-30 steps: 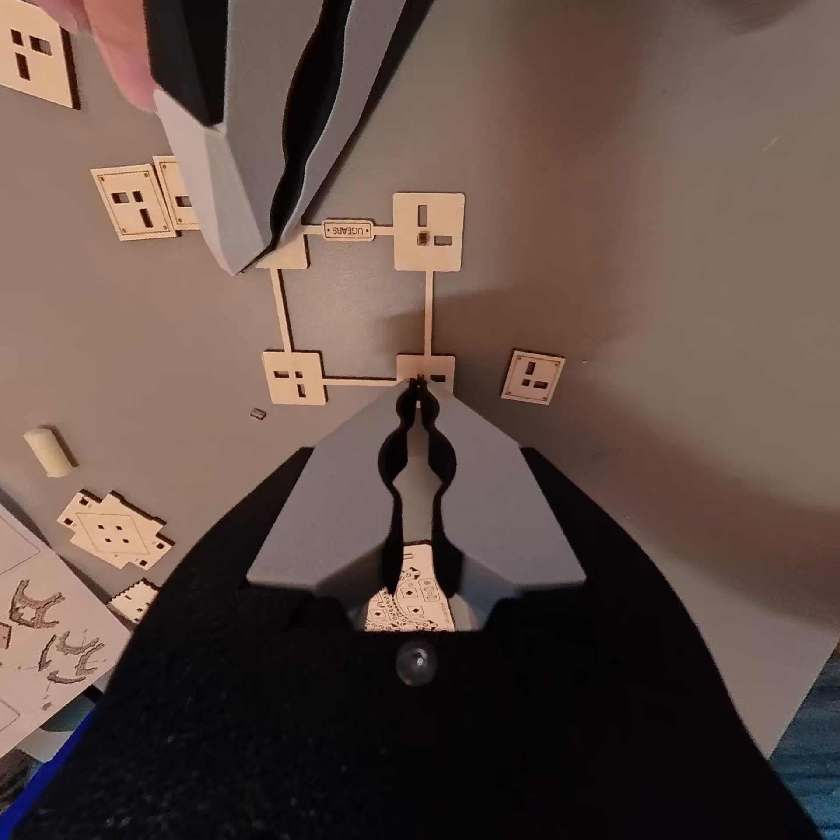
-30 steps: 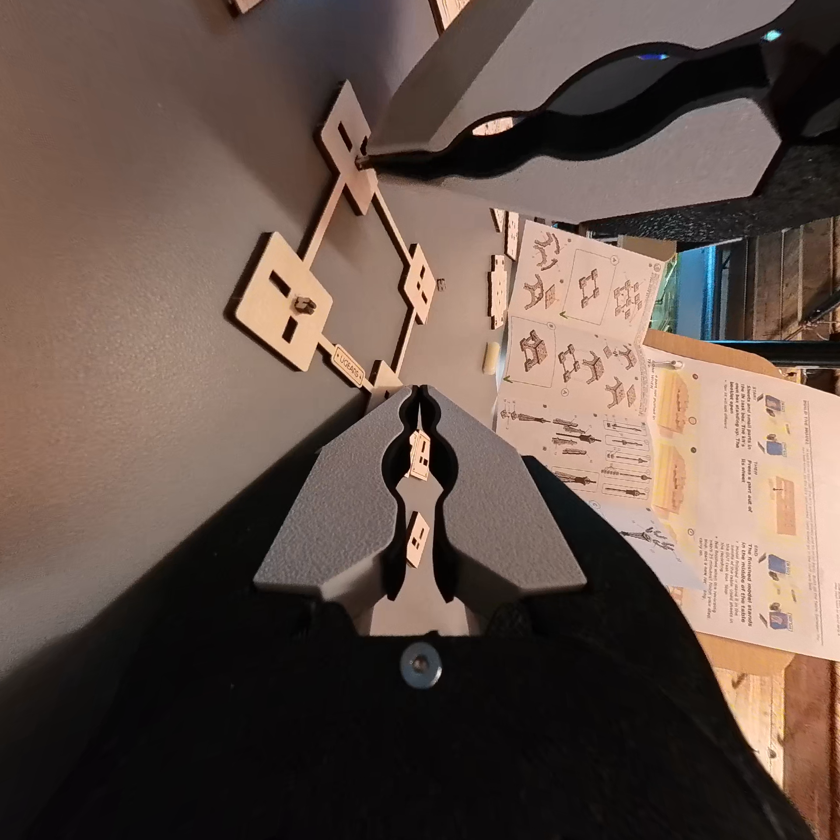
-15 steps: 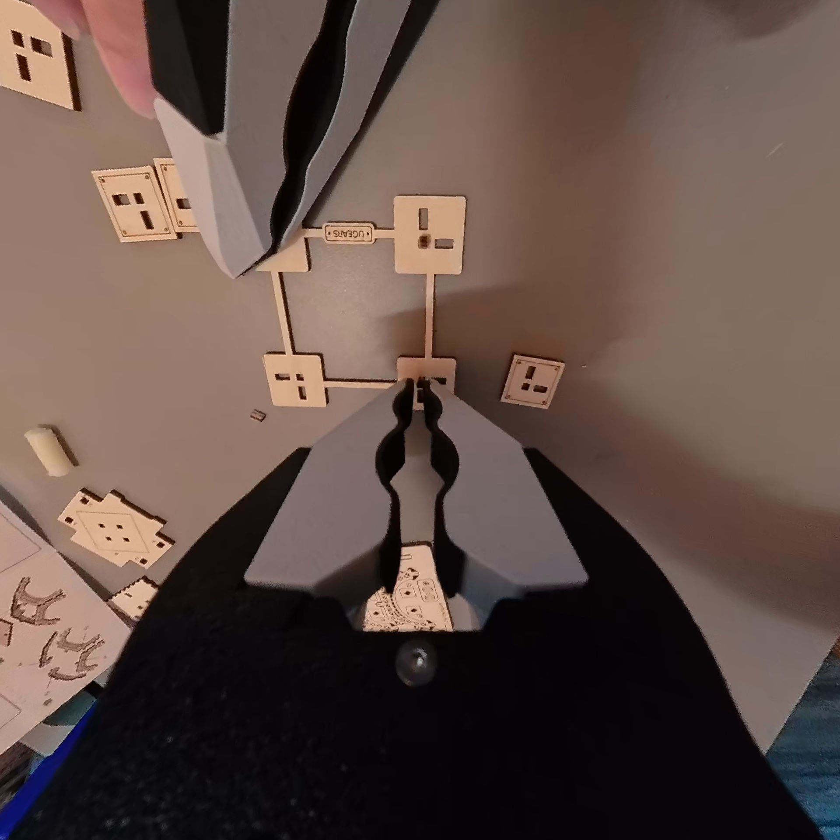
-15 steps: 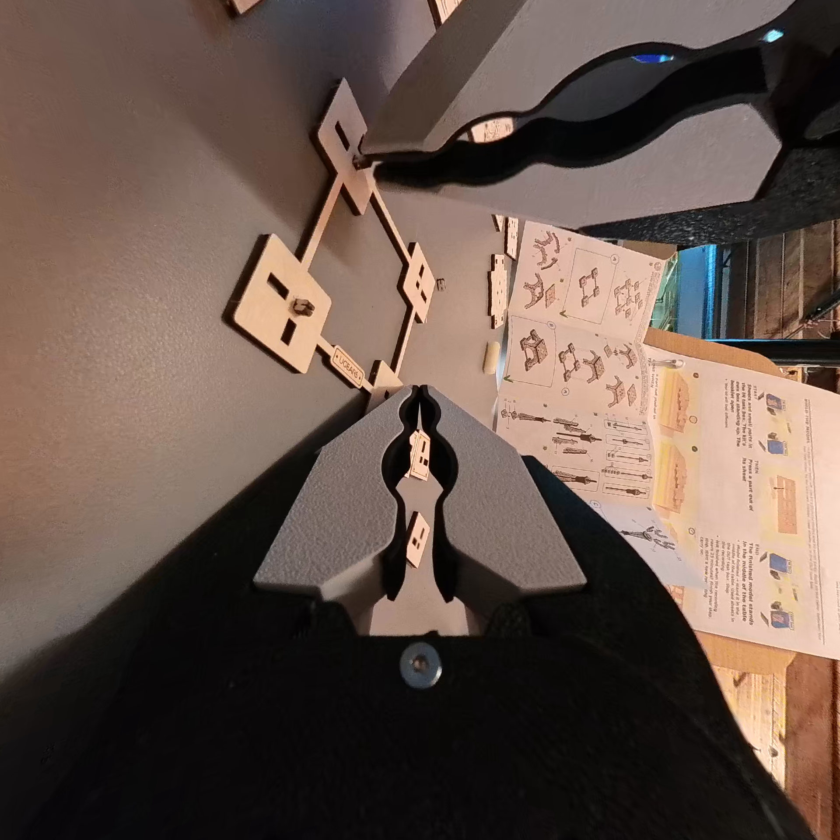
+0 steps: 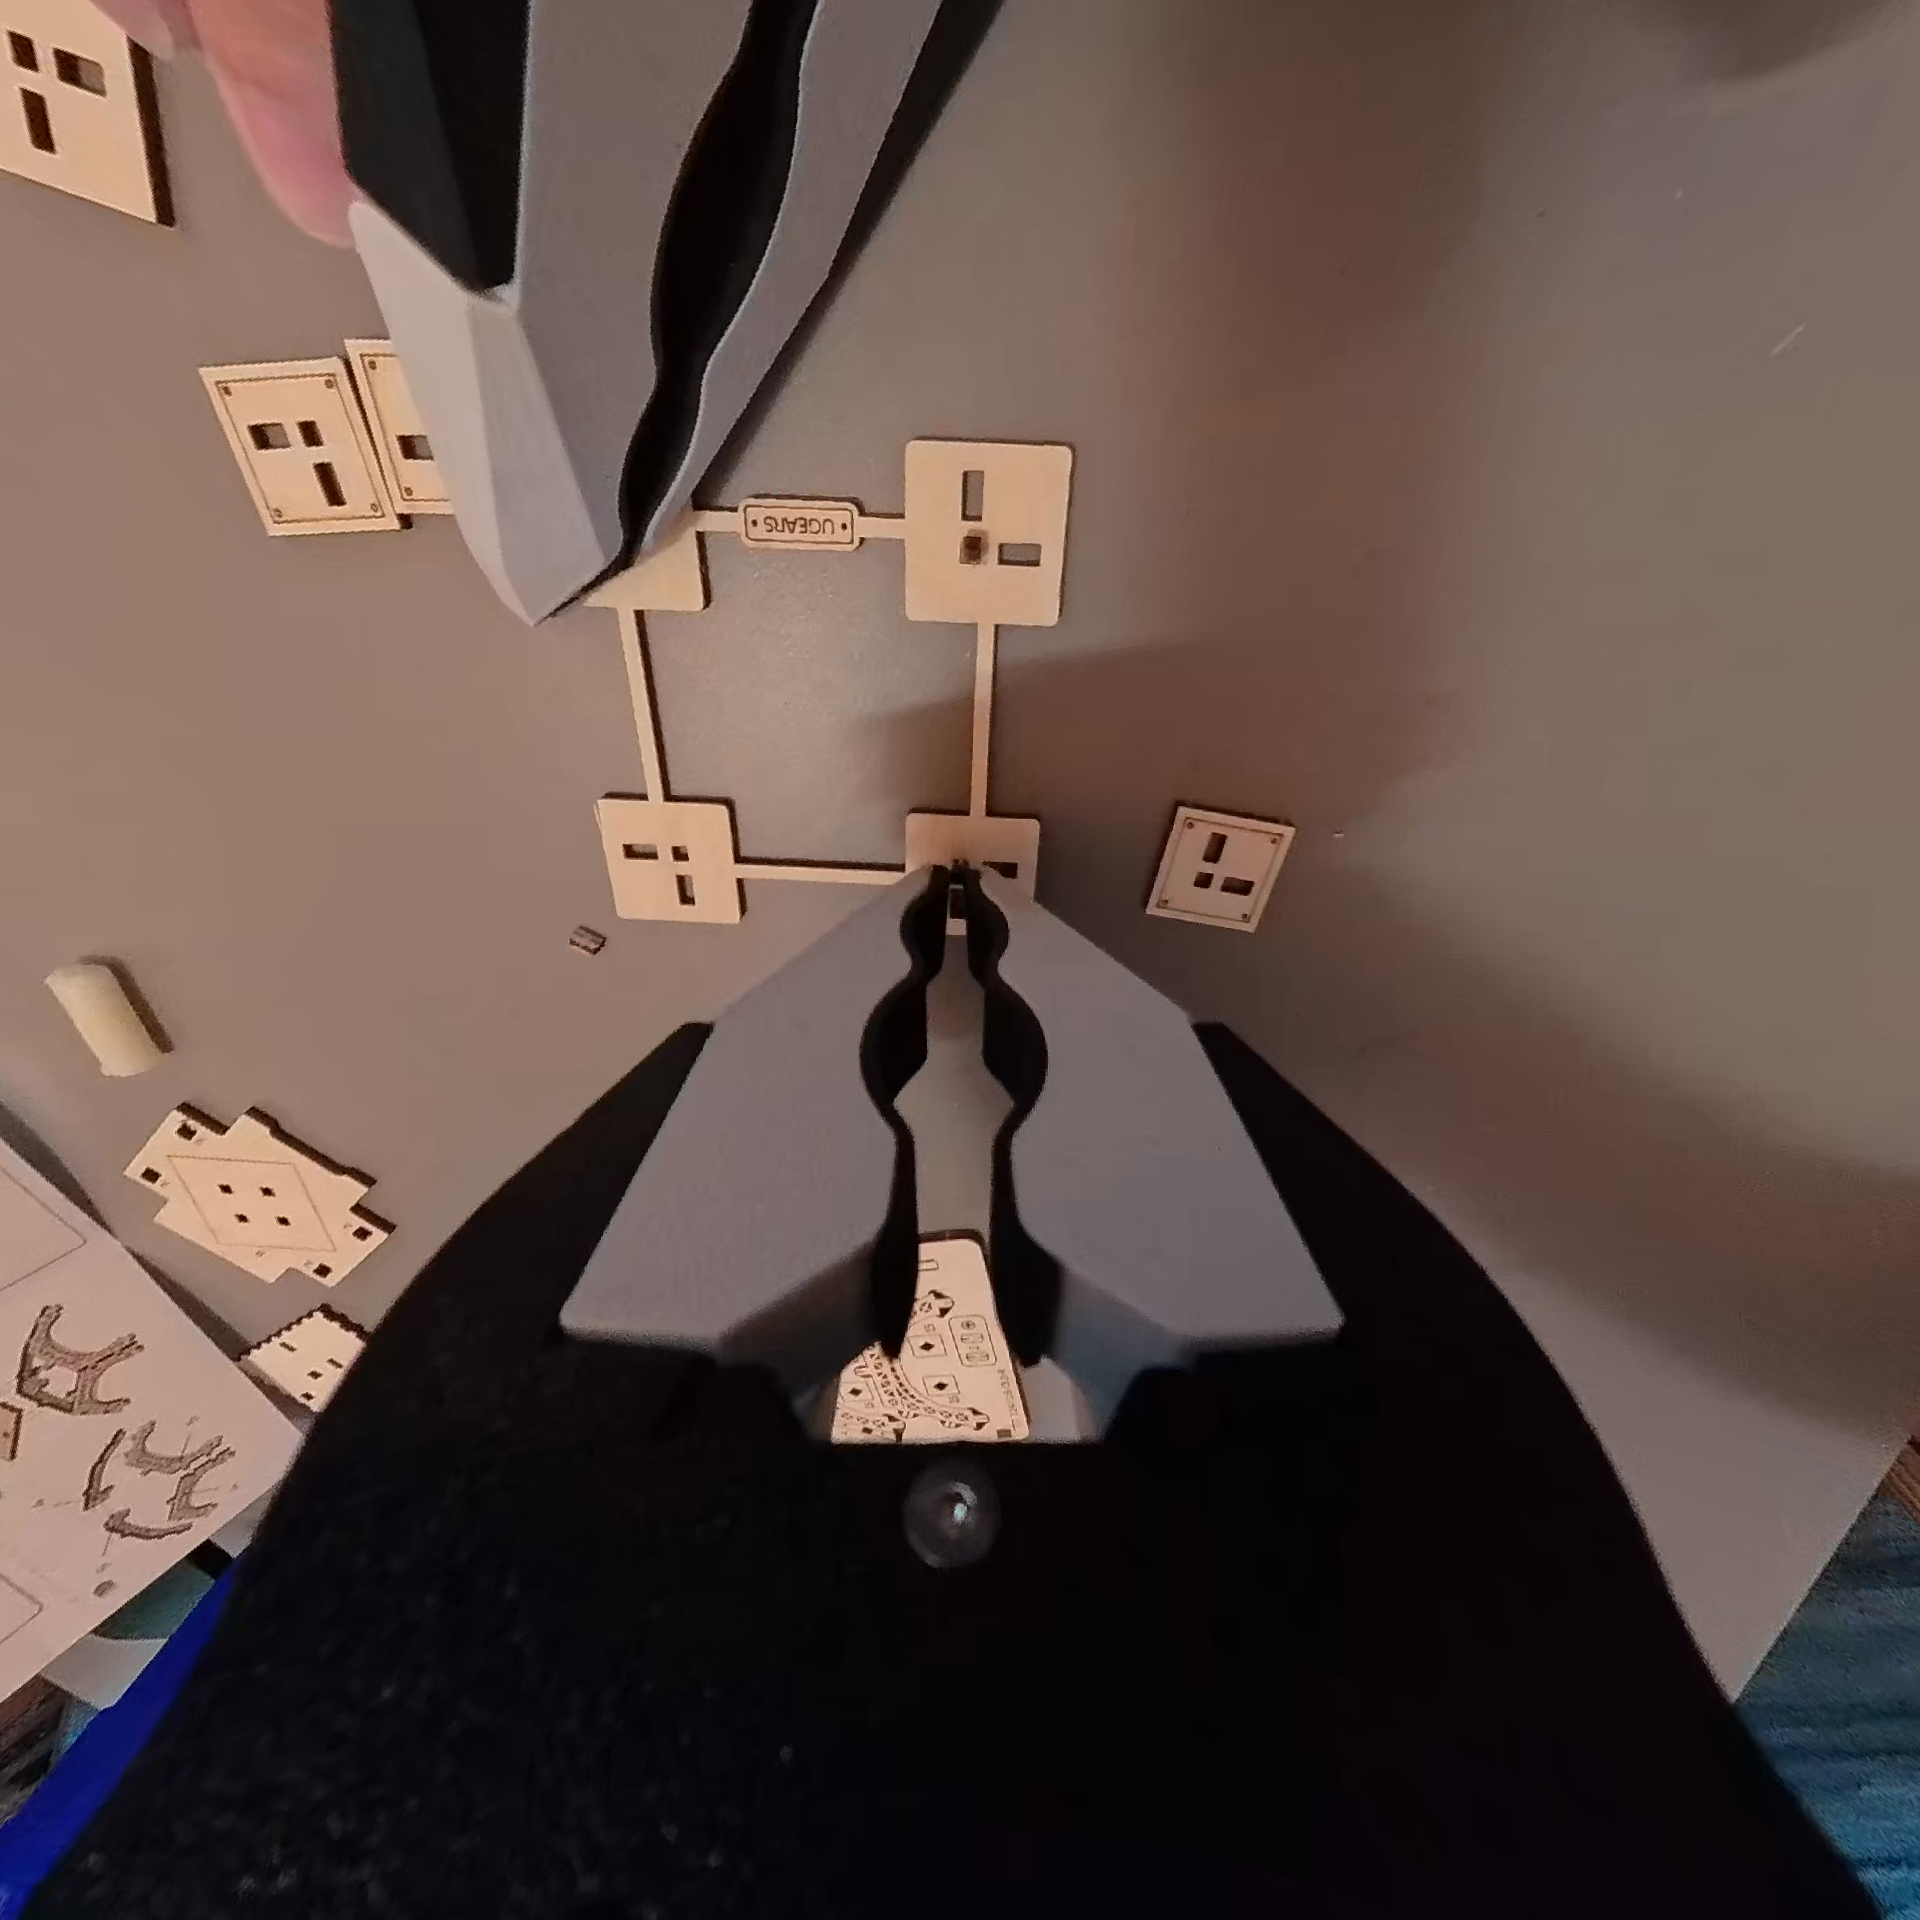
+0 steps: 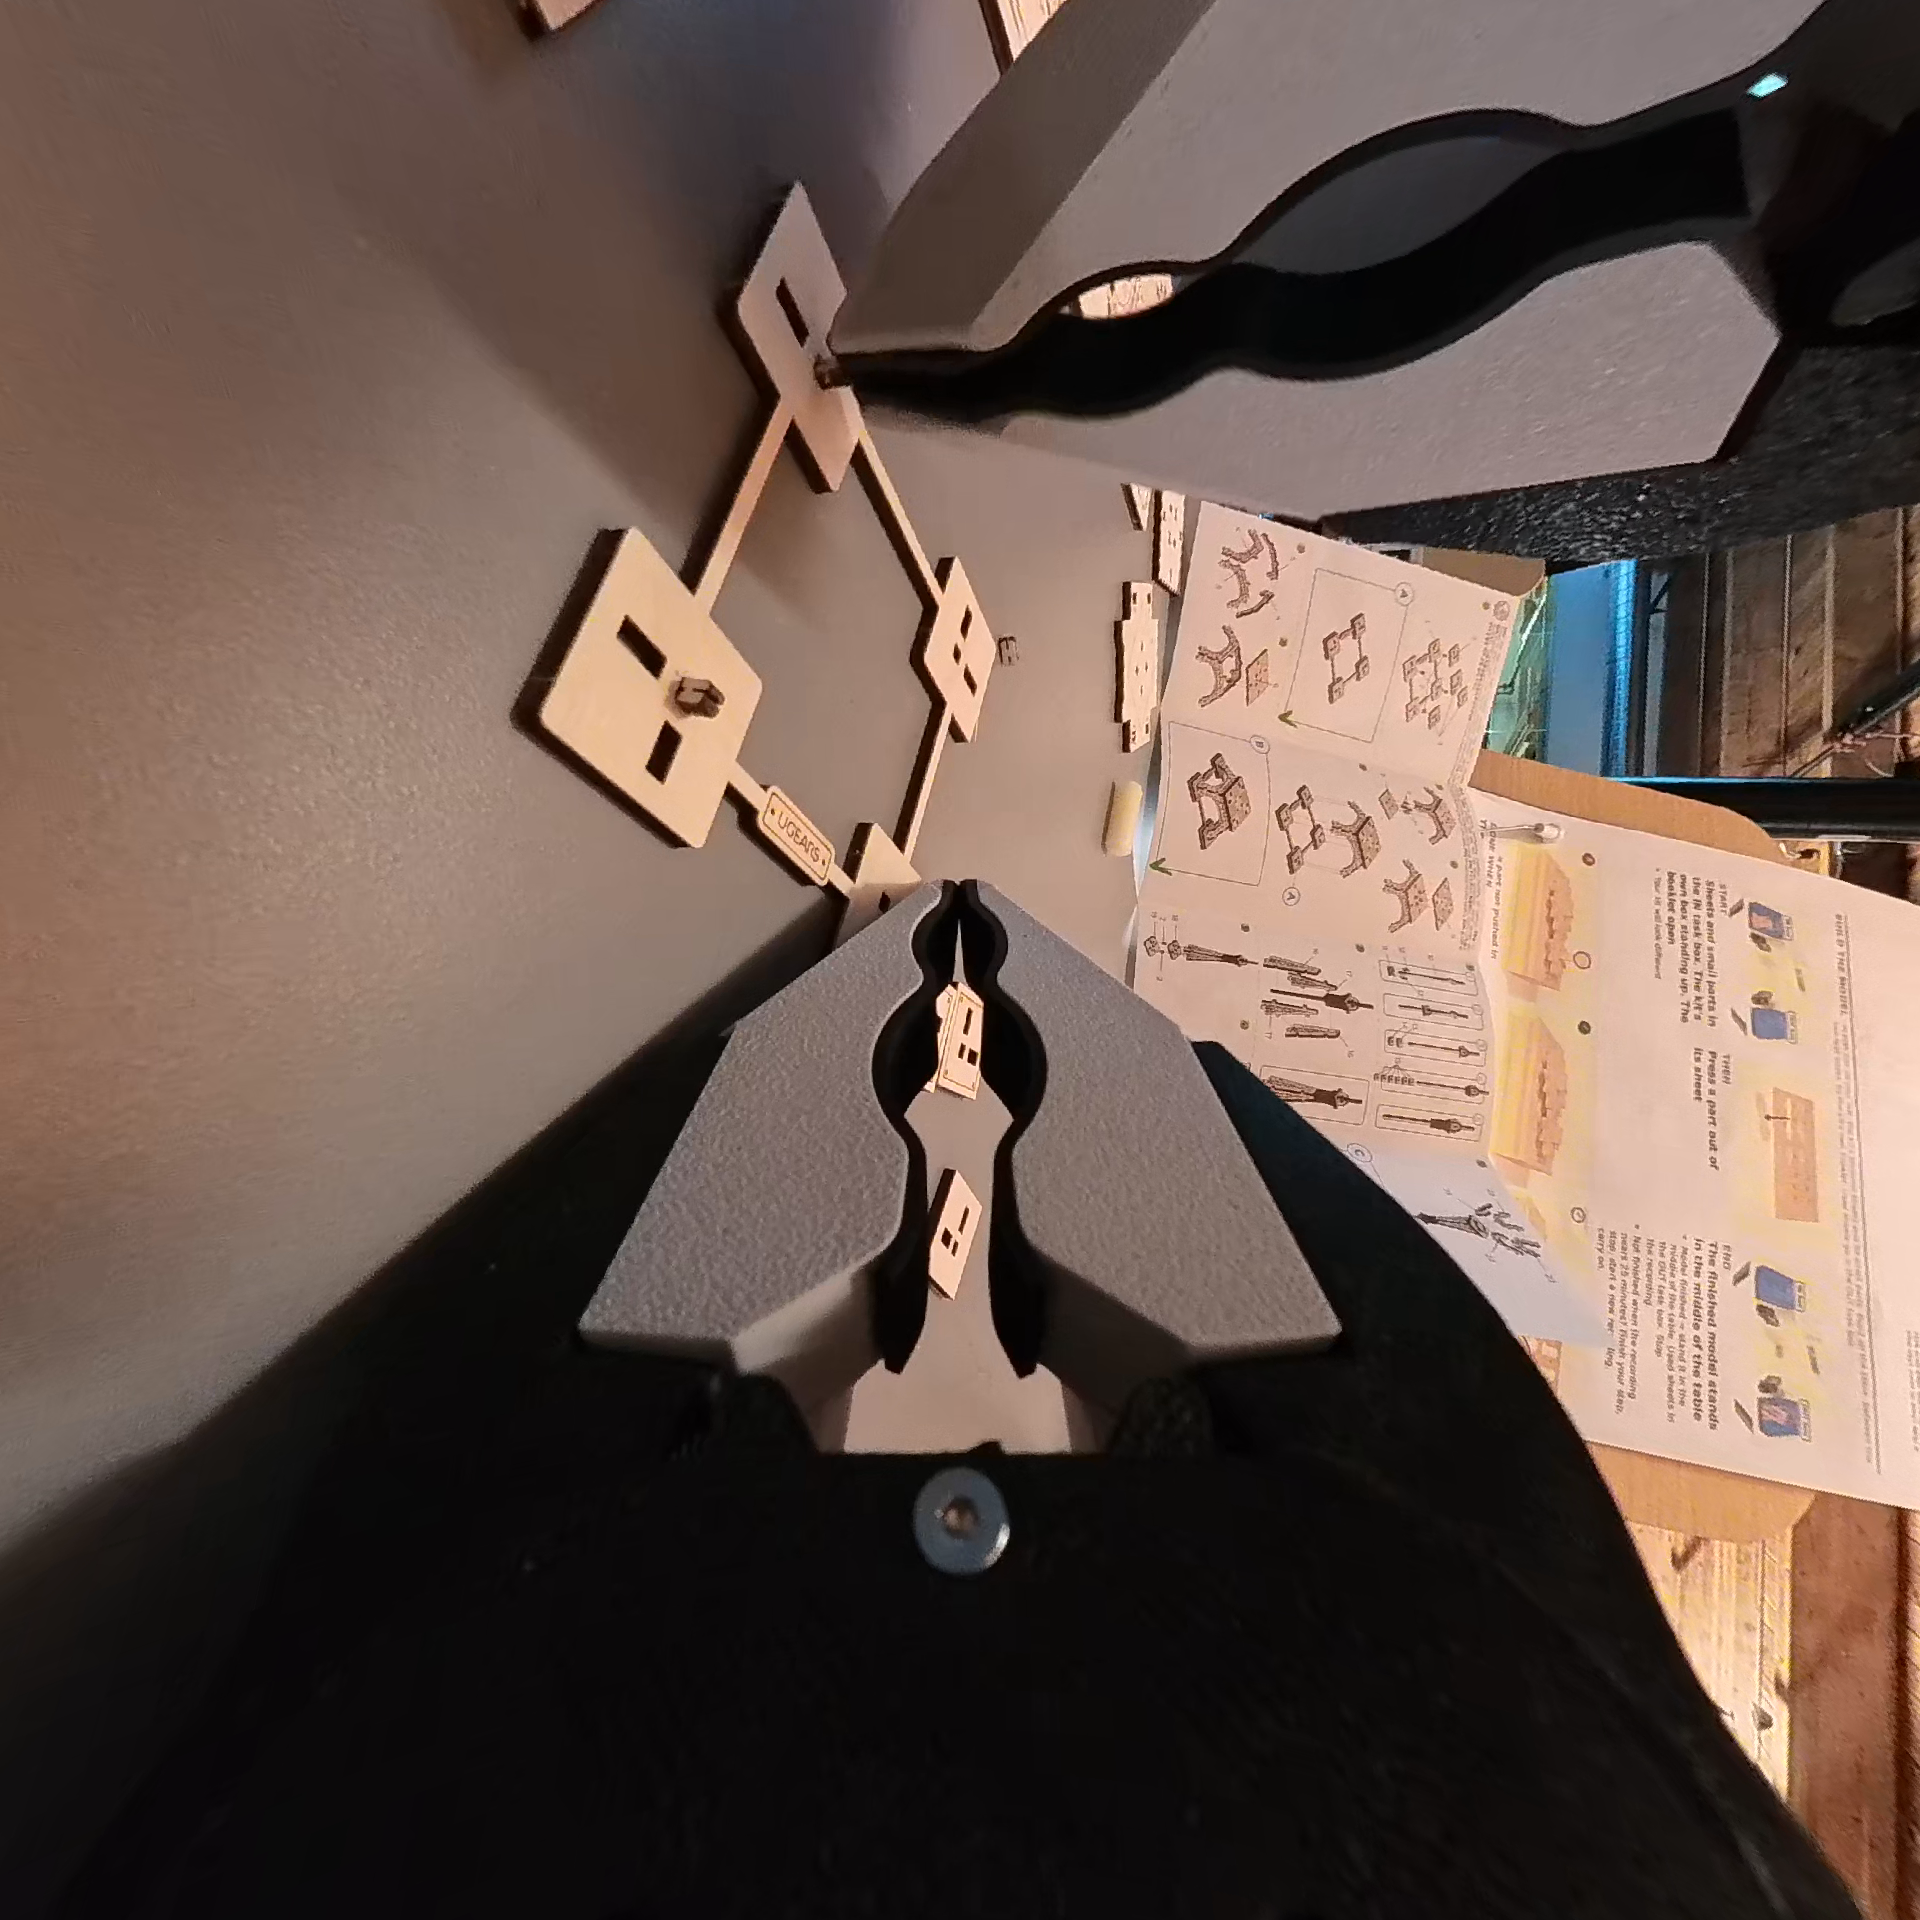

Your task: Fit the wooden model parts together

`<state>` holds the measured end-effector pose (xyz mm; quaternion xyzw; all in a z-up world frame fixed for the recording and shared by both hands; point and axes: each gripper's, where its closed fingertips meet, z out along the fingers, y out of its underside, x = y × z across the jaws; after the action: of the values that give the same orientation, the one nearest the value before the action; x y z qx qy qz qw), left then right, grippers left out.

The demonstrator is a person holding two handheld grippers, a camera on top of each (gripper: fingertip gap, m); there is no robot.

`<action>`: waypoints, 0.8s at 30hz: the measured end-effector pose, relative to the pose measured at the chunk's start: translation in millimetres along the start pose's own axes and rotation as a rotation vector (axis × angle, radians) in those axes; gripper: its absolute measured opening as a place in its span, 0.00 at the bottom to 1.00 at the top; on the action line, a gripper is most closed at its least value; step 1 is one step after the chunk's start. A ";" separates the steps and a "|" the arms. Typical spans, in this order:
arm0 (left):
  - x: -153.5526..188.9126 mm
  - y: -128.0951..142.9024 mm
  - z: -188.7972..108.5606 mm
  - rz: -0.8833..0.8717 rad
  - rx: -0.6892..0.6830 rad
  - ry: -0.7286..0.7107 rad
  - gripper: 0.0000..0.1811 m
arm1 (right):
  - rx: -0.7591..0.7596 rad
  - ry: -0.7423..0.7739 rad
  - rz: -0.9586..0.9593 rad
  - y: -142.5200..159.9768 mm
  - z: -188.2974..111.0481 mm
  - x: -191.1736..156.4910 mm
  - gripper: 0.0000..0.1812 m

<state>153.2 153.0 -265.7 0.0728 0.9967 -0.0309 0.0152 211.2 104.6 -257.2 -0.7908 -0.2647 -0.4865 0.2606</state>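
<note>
A flat wooden square frame (image 5: 636, 717) with four slotted corner pads lies on the grey mat (image 5: 1455, 623). It also shows in the right wrist view (image 6: 727, 530). My left gripper (image 5: 958, 878) is shut on a small dark wooden peg (image 6: 824, 371) and holds it against the near right corner pad (image 5: 1013, 842). My right gripper (image 6: 956, 888) is shut, and its tips rest on the far left corner pad (image 5: 665, 577). The far right pad (image 5: 987, 499) has a peg (image 6: 691, 696) standing in it.
Loose square pads (image 5: 301, 447) (image 5: 1221, 868), a cross-shaped plate (image 5: 260, 1195), a white cylinder (image 5: 104, 1013) and a tiny loose peg (image 5: 587, 938) lie around the frame. Instruction sheets (image 6: 1351, 831) lie left of the frame. The mat's edge (image 5: 1766, 1455) is near right. Spacing between my two grippers at the tips: around 8 cm. The white cylinder (image 5: 104, 1013) is about 15 cm from my right fingertips.
Almost nothing. Both grippers stay shut on the same corner pads, with only a very slight shift of the left gripper.
</note>
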 end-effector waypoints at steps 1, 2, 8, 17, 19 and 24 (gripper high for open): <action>0.1 0.1 0.3 -0.001 0.000 0.001 0.00 | 0.001 0.000 0.001 0.0 0.1 0.0 0.00; 0.2 0.1 0.5 -0.002 0.001 0.001 0.00 | 0.001 -0.001 0.002 0.1 0.3 0.0 0.00; 0.7 -0.1 0.5 0.020 -0.025 -0.015 0.00 | -0.002 -0.001 -0.003 0.4 1.3 -0.2 0.00; -0.4 0.9 0.5 0.032 -0.153 -0.058 0.00 | -0.011 -0.004 -0.008 1.5 3.5 -0.5 0.00; -0.6 1.1 0.5 0.030 -0.179 -0.065 0.00 | -0.013 -0.004 -0.009 1.8 4.1 -0.6 0.00; -1.3 1.1 0.3 0.006 -0.217 -0.062 0.00 | -0.020 -0.003 -0.020 2.3 5.5 -0.6 0.00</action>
<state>154.6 153.8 -266.0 0.0729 0.9930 0.0752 0.0537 216.0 106.5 -260.3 -0.7913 -0.2681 -0.4907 0.2473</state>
